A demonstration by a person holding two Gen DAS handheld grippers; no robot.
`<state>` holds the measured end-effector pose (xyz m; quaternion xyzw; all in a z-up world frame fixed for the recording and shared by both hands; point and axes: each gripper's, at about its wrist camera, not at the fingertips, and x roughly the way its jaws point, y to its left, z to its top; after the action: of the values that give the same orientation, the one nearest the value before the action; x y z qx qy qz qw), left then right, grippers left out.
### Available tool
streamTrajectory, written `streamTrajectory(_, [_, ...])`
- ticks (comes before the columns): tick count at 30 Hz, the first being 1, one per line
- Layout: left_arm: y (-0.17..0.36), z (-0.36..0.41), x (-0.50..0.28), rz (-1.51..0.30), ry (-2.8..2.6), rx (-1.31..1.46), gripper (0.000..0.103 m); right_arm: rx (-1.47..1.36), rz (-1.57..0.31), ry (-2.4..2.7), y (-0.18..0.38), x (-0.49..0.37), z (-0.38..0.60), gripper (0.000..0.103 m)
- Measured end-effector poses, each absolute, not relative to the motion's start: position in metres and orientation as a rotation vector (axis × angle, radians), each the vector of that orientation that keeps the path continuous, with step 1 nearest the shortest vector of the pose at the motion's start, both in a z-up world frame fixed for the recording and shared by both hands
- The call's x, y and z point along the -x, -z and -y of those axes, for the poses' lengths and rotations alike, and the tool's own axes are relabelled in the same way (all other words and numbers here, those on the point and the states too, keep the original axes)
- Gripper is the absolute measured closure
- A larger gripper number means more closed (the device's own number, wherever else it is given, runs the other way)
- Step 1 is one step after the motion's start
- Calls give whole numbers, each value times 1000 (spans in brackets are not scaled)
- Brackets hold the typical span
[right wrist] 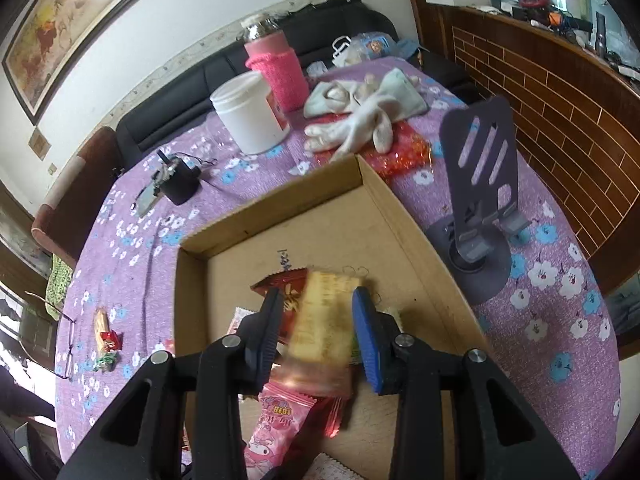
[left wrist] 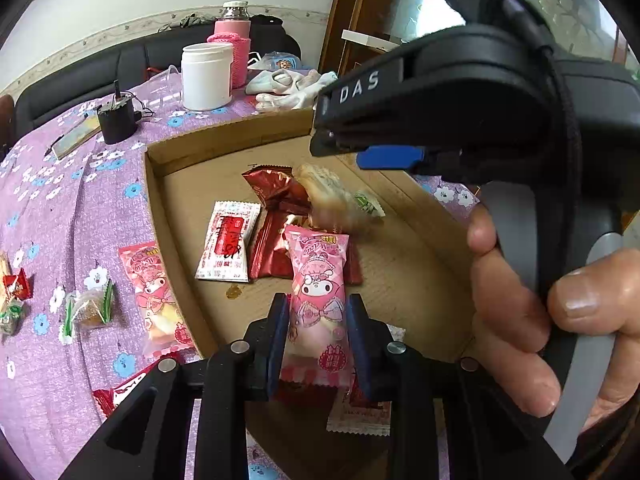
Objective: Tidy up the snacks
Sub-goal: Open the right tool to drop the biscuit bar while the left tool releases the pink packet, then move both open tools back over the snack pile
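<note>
A shallow cardboard box (left wrist: 180, 240) lies on the purple flowered tablecloth and holds several snack packets. My left gripper (left wrist: 318, 320) is shut on a pink cartoon-print snack packet (left wrist: 318, 292), holding it over the box. My right gripper (right wrist: 316, 324) is open above the box (right wrist: 400, 216); a blurred yellow biscuit packet (right wrist: 324, 320) is between its fingers, loose and in motion. The same packet shows blurred in the left wrist view (left wrist: 332, 196), below the right gripper (left wrist: 360, 120). A white-red packet (left wrist: 228, 240) and dark red packets (left wrist: 276, 188) lie in the box.
Outside the box on the left lie another pink packet (left wrist: 154, 296), a green-edged sweet (left wrist: 90, 308) and small candies (left wrist: 16, 286). A white jar (right wrist: 252, 112), pink-sleeved bottle (right wrist: 276, 68), white gloves (right wrist: 360, 116), black device (right wrist: 178, 184) and phone stand (right wrist: 480, 184) stand behind and beside it.
</note>
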<state>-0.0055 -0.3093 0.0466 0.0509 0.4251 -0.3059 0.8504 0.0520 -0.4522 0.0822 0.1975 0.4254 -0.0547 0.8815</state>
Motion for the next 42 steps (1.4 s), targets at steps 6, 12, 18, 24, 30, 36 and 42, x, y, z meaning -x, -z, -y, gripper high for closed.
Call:
streamTrajectory(6, [-53, 300, 4, -902, 651, -62, 73, -441, -804, 83, -97, -43, 453, 68])
streamTrajectory(12, [-70, 288, 8, -871, 658, -43, 73, -462, -789, 69, -100, -42, 453, 68])
streamTrajectory(18, [-87, 266, 10, -846, 643, -4, 73, -430, -776, 38, -102, -42, 440, 68])
streamTrajectory(24, [-95, 235, 9, -819, 590, 34, 61, -379, -780, 9, -101, -44, 422, 68])
streamTrajectory(30, [-100, 202, 6, -796, 520, 50, 59, -322, -787, -44, -101, -43, 394, 68])
streamTrajectory(36, [-98, 167, -6, -800, 457, 116, 59, -267, -769, -102, -105, -37, 366, 68])
streamTrajectory(42, [-99, 131, -17, -793, 368, 156, 59, -245, -775, -173, -105, -34, 345, 68])
